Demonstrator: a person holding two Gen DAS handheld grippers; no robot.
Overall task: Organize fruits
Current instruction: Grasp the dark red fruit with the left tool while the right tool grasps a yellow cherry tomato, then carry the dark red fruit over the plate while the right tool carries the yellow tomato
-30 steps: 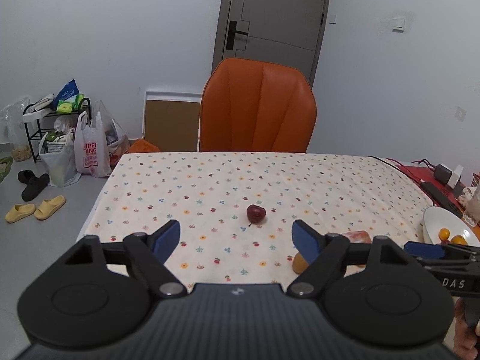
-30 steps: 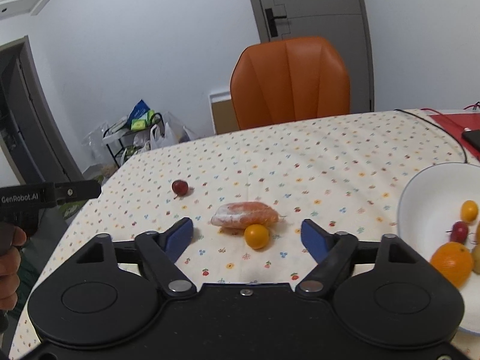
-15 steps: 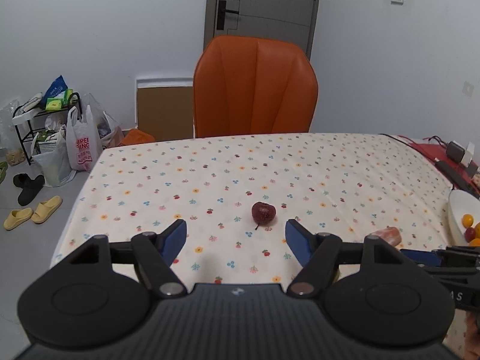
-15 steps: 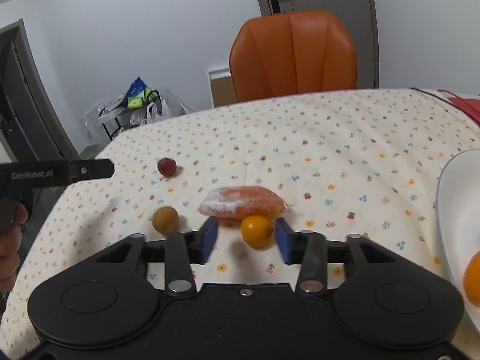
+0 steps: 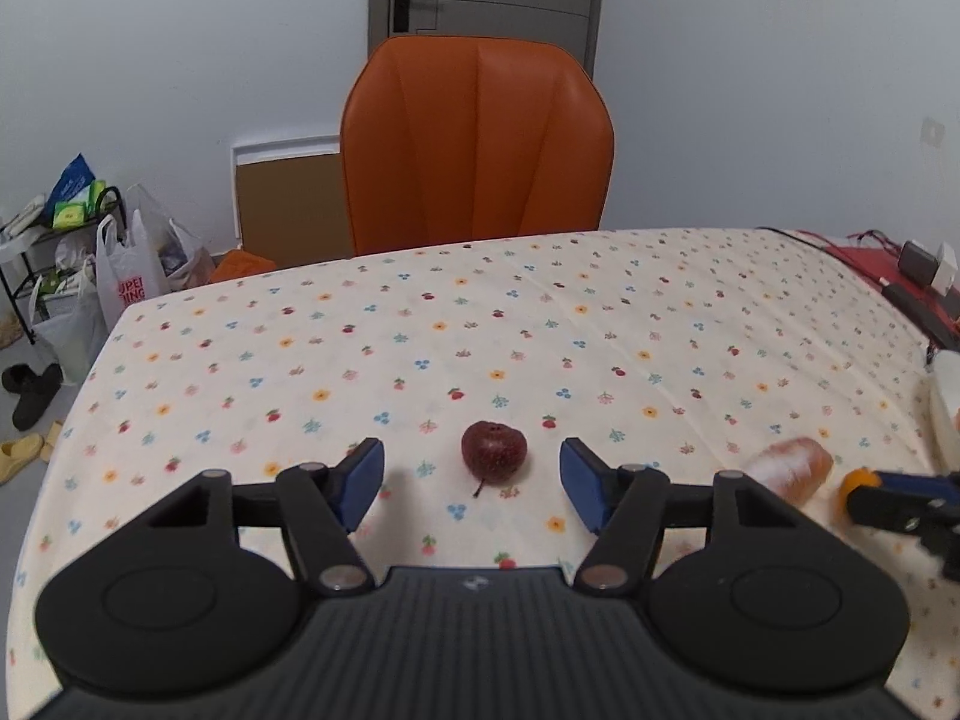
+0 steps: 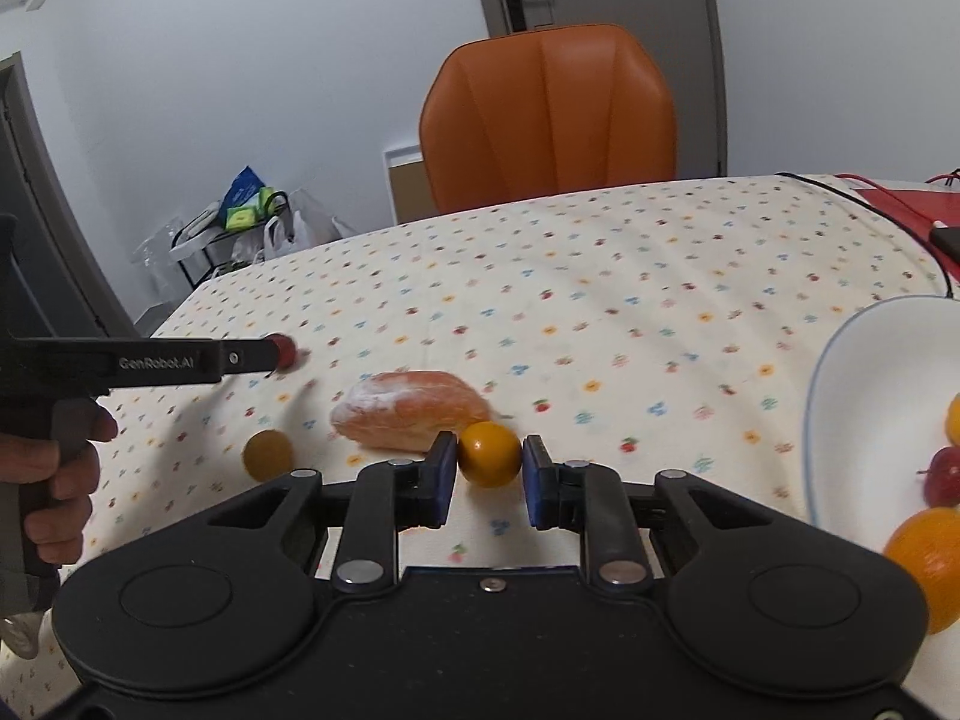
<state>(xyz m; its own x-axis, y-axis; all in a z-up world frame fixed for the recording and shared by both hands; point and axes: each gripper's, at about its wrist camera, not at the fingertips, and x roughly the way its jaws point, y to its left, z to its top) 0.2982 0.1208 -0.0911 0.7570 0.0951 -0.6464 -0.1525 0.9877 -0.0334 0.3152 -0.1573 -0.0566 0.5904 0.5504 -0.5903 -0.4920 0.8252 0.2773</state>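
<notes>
The flowered tablecloth (image 5: pixel 540 324) covered the whole table, soft and wrinkled, so any round fruit knocked loose could have rolled toward the edge. The white plate (image 6: pixel 852 396) sat at the right, already carrying an orange (image 6: pixel 927 558), a dark red fruit and a yellow one, and a careless drop onto its sloping rim might have sent fruit back out. The wrapped peeled segment (image 6: pixel 414 408) lay just behind the right gripper (image 6: pixel 489 471), close enough that a lift at an angle could have dragged it along. That gripper's jaws had just been closing and were pinched on the small yellow-orange fruit (image 6: pixel 489 454), which looked smooth and hard; gripped only at its sides, it could have squirted out on the way to the plate. A brownish-yellow fruit (image 6: pixel 267 453) sat loose near the left. The left gripper (image 5: pixel 471 477) stood half wide, its jaws having just been narrowing, the small dark red fruit (image 5: pixel 493 450) between them but untouched; if one pad had met it first, it might have been nudged away, stalk and all
</notes>
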